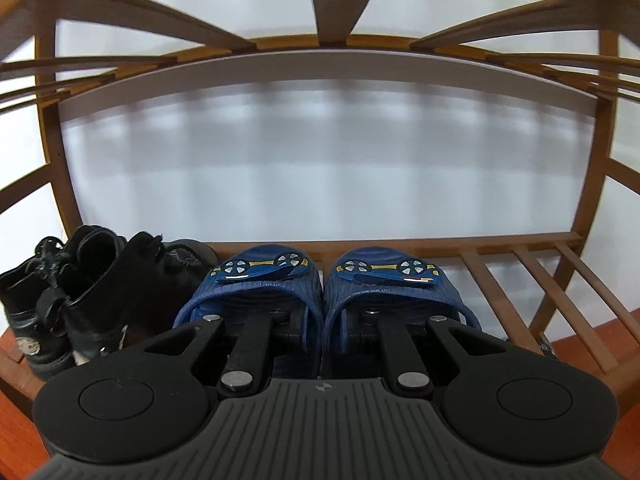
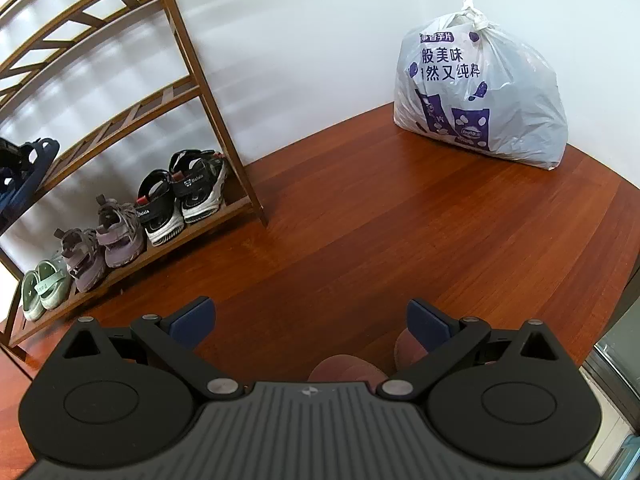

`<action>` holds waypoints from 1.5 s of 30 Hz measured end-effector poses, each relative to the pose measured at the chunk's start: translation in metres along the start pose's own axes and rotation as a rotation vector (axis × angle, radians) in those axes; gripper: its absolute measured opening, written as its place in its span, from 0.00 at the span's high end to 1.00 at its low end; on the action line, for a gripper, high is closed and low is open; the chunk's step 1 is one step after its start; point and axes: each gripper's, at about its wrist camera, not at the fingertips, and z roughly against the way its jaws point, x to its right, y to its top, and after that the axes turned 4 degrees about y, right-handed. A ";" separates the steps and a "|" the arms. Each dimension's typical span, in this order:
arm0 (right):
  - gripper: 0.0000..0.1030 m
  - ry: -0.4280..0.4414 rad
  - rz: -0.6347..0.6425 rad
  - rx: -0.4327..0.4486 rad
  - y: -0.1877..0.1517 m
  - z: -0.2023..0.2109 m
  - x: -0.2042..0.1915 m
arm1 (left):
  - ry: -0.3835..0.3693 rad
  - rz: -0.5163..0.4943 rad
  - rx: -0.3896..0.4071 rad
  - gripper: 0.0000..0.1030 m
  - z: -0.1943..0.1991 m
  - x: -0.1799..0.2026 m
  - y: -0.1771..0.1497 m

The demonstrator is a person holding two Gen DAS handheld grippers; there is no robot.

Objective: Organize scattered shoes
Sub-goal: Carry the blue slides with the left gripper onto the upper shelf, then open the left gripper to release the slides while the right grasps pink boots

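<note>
In the left wrist view a pair of blue slippers [image 1: 324,280] with car emblems sits side by side on a slatted wooden shoe rack shelf [image 1: 500,268]. My left gripper [image 1: 322,328] reaches into them, one finger inside each slipper, closed on their two inner walls. A pair of black boots [image 1: 92,292] stands to their left. My right gripper [image 2: 310,320] is open and empty above the wooden floor [image 2: 360,220]. The rack's bottom shelf holds black-and-white sandals [image 2: 184,196], purple shoes [image 2: 104,244] and green clogs [image 2: 42,288].
A tied white plastic bag [image 2: 480,96] stands on the floor against the white wall at the right. A reddish-brown rounded object [image 2: 344,366] shows under my right gripper. The rack's right side post [image 2: 216,116] leans by the wall. The shelf's right part shows bare slats.
</note>
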 end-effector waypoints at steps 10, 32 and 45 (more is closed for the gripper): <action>0.01 -0.021 -0.011 -0.008 0.001 -0.001 0.004 | -0.054 0.026 -0.058 0.79 -0.015 -0.004 -0.002; 0.01 -0.021 0.035 -0.008 0.001 0.020 0.019 | -0.164 0.070 -0.107 0.55 0.064 -0.030 -0.023; 0.01 -0.076 0.040 -0.041 -0.025 0.062 0.038 | -0.284 0.011 -0.142 0.46 0.127 -0.038 -0.066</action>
